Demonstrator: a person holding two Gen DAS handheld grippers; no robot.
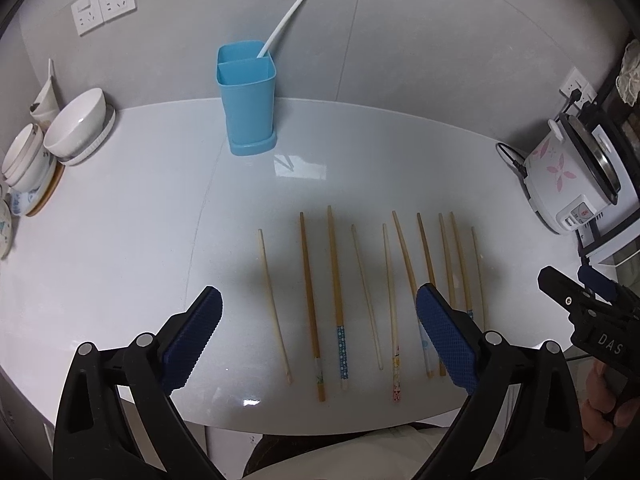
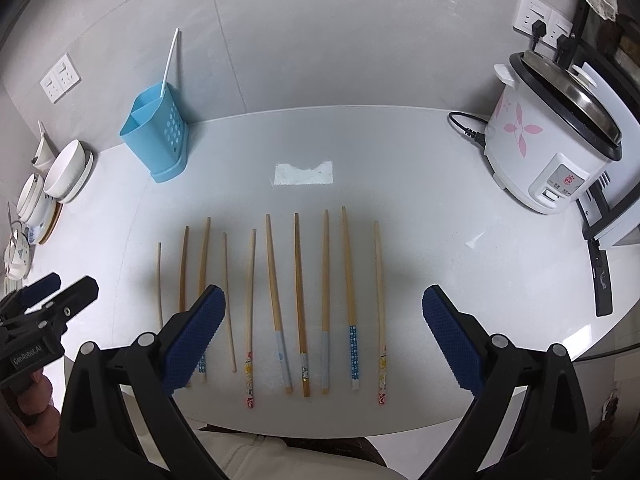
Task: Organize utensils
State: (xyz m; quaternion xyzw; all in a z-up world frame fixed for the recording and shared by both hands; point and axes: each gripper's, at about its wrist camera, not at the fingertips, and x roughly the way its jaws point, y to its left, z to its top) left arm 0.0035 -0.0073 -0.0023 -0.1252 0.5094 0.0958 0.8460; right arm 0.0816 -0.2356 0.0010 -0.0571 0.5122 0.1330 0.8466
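Several wooden chopsticks (image 1: 308, 300) lie side by side in a row on the white table (image 1: 120, 240), also in the right wrist view (image 2: 298, 300). Some have patterned ends. A blue two-compartment utensil holder (image 1: 249, 100) stands at the back with one white stick (image 1: 282, 24) in its rear compartment; it shows in the right wrist view (image 2: 158, 136) too. My left gripper (image 1: 320, 336) is open and empty above the near ends of the chopsticks. My right gripper (image 2: 324, 336) is open and empty above the row's right half.
Stacked white bowls and plates (image 1: 76, 128) sit at the table's left edge. A white rice cooker (image 2: 556, 136) with pink flowers and a black cord stands at the right. Wall sockets (image 1: 104, 8) are behind. The table's front edge is close below the grippers.
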